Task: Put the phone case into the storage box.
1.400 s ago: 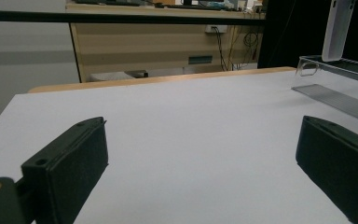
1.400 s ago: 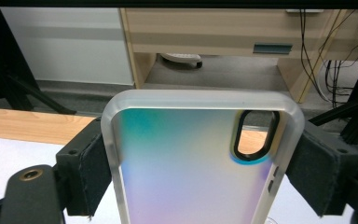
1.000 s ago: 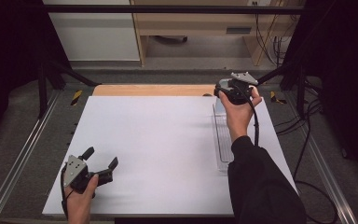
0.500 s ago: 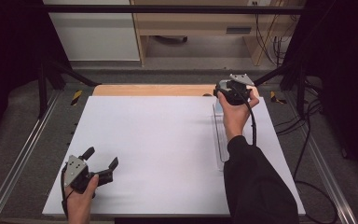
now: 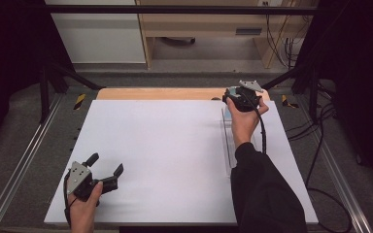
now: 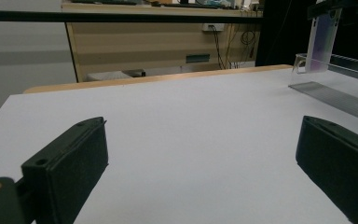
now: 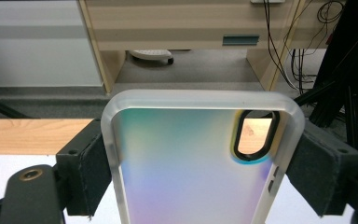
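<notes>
Both grippers unmoved: right gripper [image 7: 200, 168] still clamps phone case [image 7: 191, 177]; left gripper [image 5: 108, 170] fingers apart.

white table [image 5: 175, 145] w/ clear tray [image 5: 227, 141]

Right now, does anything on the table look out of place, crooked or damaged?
Nothing stands out. The right gripper grips an iridescent phone case squarely by its sides, apparently undamaged, above a clear rack lying straight along the white board. The left gripper rests open near the front left corner.
</notes>
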{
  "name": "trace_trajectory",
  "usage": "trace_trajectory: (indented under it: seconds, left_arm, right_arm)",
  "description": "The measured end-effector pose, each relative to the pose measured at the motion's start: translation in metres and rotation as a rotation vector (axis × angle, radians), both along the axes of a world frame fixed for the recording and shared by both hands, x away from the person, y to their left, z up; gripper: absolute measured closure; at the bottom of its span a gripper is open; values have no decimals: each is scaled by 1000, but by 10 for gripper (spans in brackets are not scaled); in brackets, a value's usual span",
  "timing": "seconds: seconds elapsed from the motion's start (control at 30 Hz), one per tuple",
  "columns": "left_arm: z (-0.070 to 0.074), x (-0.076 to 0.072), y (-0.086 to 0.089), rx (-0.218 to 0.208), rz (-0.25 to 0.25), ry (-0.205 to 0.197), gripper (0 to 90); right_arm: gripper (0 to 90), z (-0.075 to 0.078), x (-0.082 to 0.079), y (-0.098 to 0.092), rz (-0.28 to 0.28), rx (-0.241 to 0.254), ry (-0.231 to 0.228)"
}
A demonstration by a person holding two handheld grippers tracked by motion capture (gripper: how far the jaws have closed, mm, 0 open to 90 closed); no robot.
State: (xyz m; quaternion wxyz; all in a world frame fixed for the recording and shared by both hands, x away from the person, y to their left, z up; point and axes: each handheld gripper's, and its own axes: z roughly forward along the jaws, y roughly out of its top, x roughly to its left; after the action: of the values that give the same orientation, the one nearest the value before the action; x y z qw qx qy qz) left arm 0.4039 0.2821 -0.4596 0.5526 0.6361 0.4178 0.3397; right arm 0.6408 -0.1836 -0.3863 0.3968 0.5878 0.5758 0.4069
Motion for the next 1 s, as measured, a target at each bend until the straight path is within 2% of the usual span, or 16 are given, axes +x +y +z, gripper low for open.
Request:
trace_trajectory:
  seconds: [0.3,0.5,1.0]
  left_arm:
    - [0,0,-1,2,-2,1,18]
    - [0,0,-1,4,-4,1,18]
    - [0,0,-1,0,-3,-2,11]
  right_arm:
    - [175,-7,2,-3,-4,5,14]
    - [174,-9,2,-1,-6,-9,14]
    - [174,-15,4,-1,-6,8,29]
